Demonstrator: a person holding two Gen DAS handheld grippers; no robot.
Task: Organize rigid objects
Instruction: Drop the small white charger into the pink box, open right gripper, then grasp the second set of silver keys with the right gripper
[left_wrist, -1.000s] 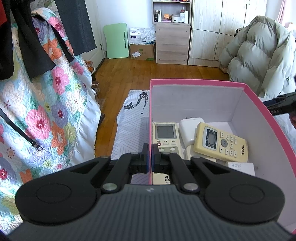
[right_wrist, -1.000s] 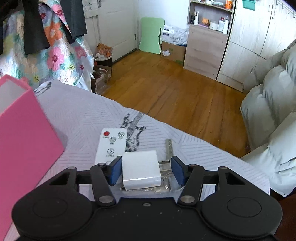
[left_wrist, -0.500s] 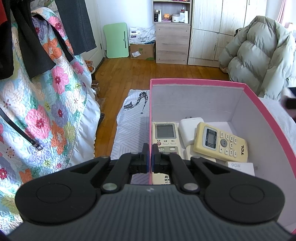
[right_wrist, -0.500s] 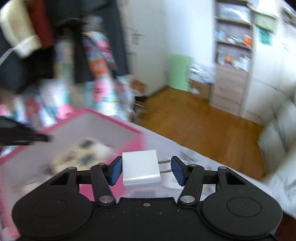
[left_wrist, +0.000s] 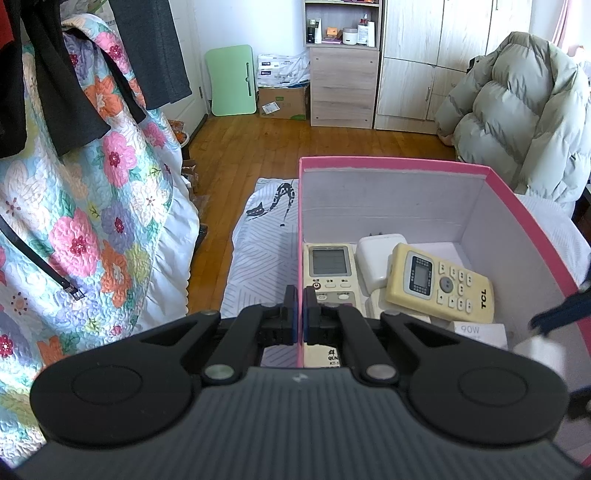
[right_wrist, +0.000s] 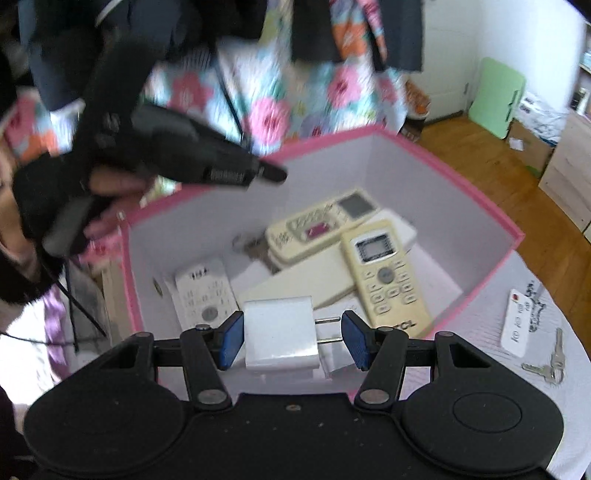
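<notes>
Right gripper (right_wrist: 291, 334): we see its blue pads part-open, clamped on a white square plug adapter (right_wrist: 279, 334); one pad presses its flat side, the other meets its two metal prongs.
Adapter's place: we find it between the right fingers, hanging above the near end of the pink cardboard box with white inside (right_wrist: 436, 162), over the things in it.
Left gripper (left_wrist: 300, 309): we see it fully closed, pinching the box's left wall (left_wrist: 300, 206).
Box contents: we count a yellowed TCL remote (right_wrist: 384, 273), a cream remote with a grey screen (right_wrist: 317, 219), a white remote (right_wrist: 205, 295) and a white charger block (left_wrist: 373, 254).
Outside the box: a small white remote (right_wrist: 517, 325) and keys (right_wrist: 550, 363) lie on the white patterned bedcover (right_wrist: 491, 314).
</notes>
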